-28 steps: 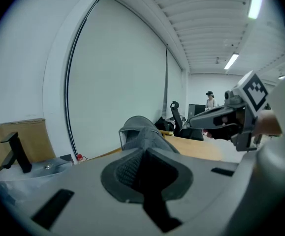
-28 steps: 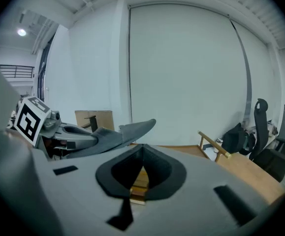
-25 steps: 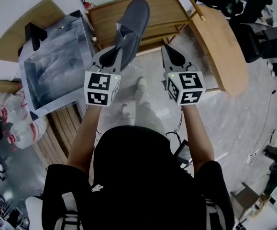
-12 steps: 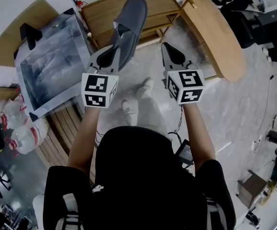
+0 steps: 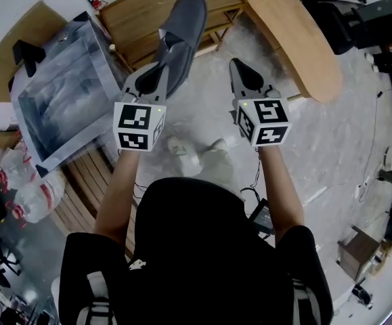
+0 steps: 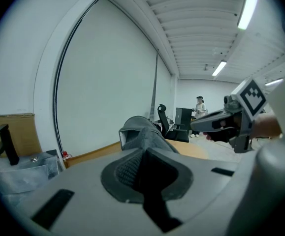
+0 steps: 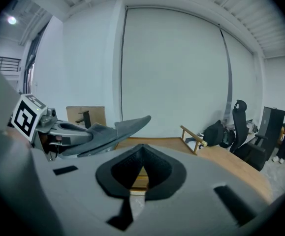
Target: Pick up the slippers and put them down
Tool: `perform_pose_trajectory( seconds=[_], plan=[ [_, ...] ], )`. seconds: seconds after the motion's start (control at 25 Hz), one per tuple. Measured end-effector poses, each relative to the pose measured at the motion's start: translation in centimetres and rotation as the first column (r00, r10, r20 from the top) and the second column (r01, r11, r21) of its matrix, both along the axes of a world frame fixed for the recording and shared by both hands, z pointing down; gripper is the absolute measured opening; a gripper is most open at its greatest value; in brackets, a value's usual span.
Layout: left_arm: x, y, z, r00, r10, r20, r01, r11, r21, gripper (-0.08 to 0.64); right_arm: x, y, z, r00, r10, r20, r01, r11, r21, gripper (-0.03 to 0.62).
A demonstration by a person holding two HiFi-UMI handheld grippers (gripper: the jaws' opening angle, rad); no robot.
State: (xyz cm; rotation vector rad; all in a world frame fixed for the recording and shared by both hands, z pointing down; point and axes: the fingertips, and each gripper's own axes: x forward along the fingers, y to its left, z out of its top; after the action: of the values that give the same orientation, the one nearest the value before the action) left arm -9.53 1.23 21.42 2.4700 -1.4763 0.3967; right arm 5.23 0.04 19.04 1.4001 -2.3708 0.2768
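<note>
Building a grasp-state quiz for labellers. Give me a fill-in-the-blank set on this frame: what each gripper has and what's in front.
1. The left gripper is clamped on the slipper, while the right gripper holds ___.
2. The slipper's colour is ___.
3. The low shelf beyond the slipper is made of ___.

Missing words: nothing; grey; wood

Right gripper jaws together, empty; at left, left gripper clamps grey slipper; wooden rack beyond.
</note>
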Motion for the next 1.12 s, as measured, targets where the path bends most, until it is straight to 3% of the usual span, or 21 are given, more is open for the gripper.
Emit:
perform_pose_trajectory(
  seconds=[0.84,1.12],
  plan=[
    [10.8,-1.4,7.5,0.999,0.021,0.046,-0.015,0.992,-0.129,0.015,10.8,-1.3,5.5,0.998,0.042,0.038,-0.038,0.994,-0.099,0.000],
    [12.4,-3.3,10.8,0.996,0.041,0.083,-0.032,0.994,-0.106,0.015,12.2,-2.6,9.5,0.998,0.040,0.042,-0.034,0.991,-0.130,0.000]
  ],
)
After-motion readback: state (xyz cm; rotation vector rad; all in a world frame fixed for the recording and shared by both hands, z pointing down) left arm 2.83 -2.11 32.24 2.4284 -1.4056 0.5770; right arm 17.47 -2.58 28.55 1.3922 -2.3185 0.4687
